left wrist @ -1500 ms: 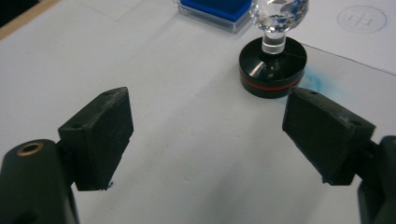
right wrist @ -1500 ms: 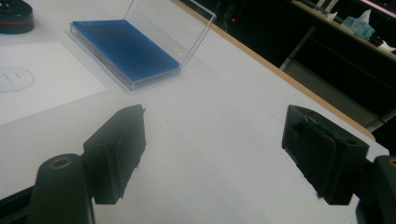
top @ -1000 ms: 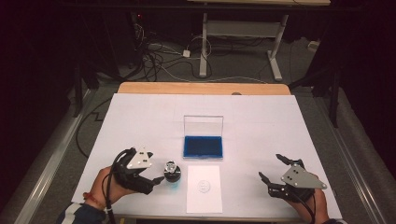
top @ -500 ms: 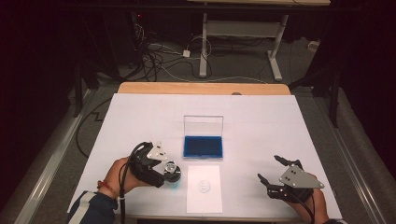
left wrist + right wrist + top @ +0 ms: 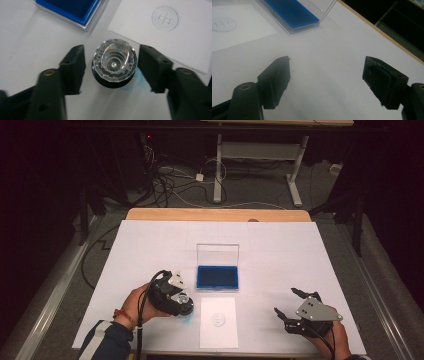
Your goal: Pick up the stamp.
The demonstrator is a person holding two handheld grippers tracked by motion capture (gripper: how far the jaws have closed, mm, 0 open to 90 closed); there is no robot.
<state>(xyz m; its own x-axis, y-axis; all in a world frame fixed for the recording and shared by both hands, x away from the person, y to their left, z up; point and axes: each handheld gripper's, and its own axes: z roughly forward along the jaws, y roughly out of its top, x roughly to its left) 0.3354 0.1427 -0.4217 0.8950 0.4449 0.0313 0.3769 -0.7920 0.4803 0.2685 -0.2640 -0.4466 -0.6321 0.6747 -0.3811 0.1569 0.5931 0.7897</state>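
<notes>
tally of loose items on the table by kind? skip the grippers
Stamp with faceted clear knob: 1
Open clear case with blue ink pad: 1
White paper sheet with a circular stamp mark: 1
Total: 3

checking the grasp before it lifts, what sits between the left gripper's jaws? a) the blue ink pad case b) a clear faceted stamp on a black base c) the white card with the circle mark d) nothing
b: in the left gripper view the clear faceted stamp stands between the left gripper's jaws, a small gap showing on each side; the jaws have just been closing.
</notes>
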